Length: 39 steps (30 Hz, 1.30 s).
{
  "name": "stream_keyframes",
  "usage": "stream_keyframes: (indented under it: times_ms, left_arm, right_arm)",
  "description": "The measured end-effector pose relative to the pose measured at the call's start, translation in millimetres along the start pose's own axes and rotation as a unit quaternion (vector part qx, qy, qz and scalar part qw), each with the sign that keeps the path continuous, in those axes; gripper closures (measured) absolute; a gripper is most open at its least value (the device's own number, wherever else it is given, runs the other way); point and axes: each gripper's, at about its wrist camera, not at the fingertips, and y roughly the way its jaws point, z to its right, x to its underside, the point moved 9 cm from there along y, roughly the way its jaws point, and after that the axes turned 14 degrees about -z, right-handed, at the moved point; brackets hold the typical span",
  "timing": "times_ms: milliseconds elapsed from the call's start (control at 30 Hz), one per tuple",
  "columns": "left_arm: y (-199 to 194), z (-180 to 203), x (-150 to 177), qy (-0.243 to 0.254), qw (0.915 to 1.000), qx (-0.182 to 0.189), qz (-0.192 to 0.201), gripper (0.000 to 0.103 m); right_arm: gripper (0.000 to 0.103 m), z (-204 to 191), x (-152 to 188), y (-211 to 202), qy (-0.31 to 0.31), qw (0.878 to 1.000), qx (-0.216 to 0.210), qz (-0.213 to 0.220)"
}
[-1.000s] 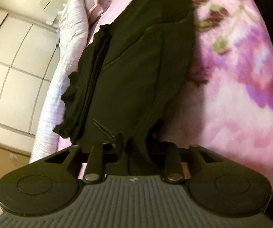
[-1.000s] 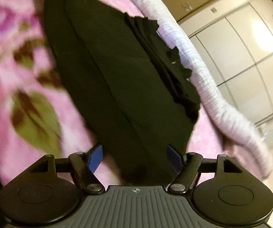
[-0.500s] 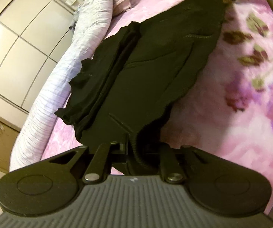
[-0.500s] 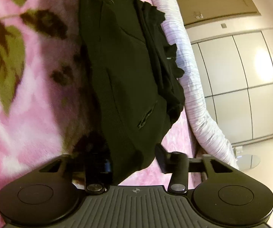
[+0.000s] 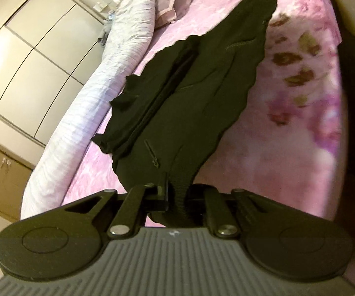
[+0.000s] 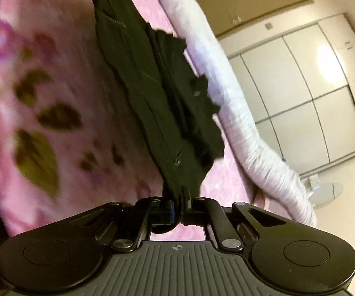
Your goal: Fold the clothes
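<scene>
Your left gripper (image 5: 177, 198) is clamped on one end of the black garment (image 5: 202, 93); your right gripper (image 6: 178, 203) pinches the other end. It stretches between them above the pink floral blanket (image 5: 288, 128). A white rolled duvet (image 5: 83, 113) borders its far edge.

Black zippered garment (image 5: 202, 93), stretched lengthwise, rumpled along one edge, over pink floral blanket (image 5: 300, 123)

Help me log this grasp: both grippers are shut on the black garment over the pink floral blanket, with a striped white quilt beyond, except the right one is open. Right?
Not quite. The right gripper is shut on the black garment too, as the right wrist view shows. The rest holds.
</scene>
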Motion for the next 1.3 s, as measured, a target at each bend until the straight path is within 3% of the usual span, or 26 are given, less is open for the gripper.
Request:
stream_keyframes:
  times_ms: [167, 367, 633, 767, 900, 1067, 1200, 1300]
  left_arm:
    - [-56.1, 38.1, 40.5, 0.019, 0.9993, 0.033, -0.007, 0.097]
    - [-100.0, 91.1, 82.5, 0.007, 0.9940, 0.106, -0.028, 0.097]
    - [-117.4, 111.0, 101.2, 0.005, 0.9907, 0.131, -0.037, 0.098]
    - [-123.1, 99.6, 102.0, 0.008, 0.9905, 0.133, -0.034, 0.098]
    - [-125.6, 55.4, 80.6, -0.001, 0.9925, 0.122, -0.014, 0.097]
    - [-119.4, -45.4, 26.8, -0.008, 0.9964, 0.078, 0.031, 0.097]
    - [-77.7, -136.8, -19.6, -0.039, 0.9953, 0.073, 0.049, 0.095]
    - [-20.2, -190.5, -52.2, -0.068, 0.9927, 0.088, 0.047, 0.094]
  right_arm:
    - [0.101, -33.0, 7.0, -77.5, -0.010, 0.999, -0.032, 0.002]
    - [0.101, -87.3, 30.1, -158.1, 0.005, 0.996, -0.092, -0.021]
    - [0.101, -119.0, 37.9, -186.2, 0.001, 0.991, -0.126, -0.040]
    - [0.101, -82.9, 25.8, -182.6, 0.001, 0.994, -0.110, -0.026]
    - [0.101, -44.5, 12.9, -178.5, 0.001, 0.996, -0.093, -0.010]
    - [0.101, 11.6, -7.3, -166.7, 0.003, 0.998, -0.068, 0.010]
    - [0.101, 91.2, -41.6, -127.1, 0.009, 0.999, -0.031, 0.034]
    - [0.101, 133.9, -64.2, -66.6, 0.014, 0.999, -0.037, 0.030]
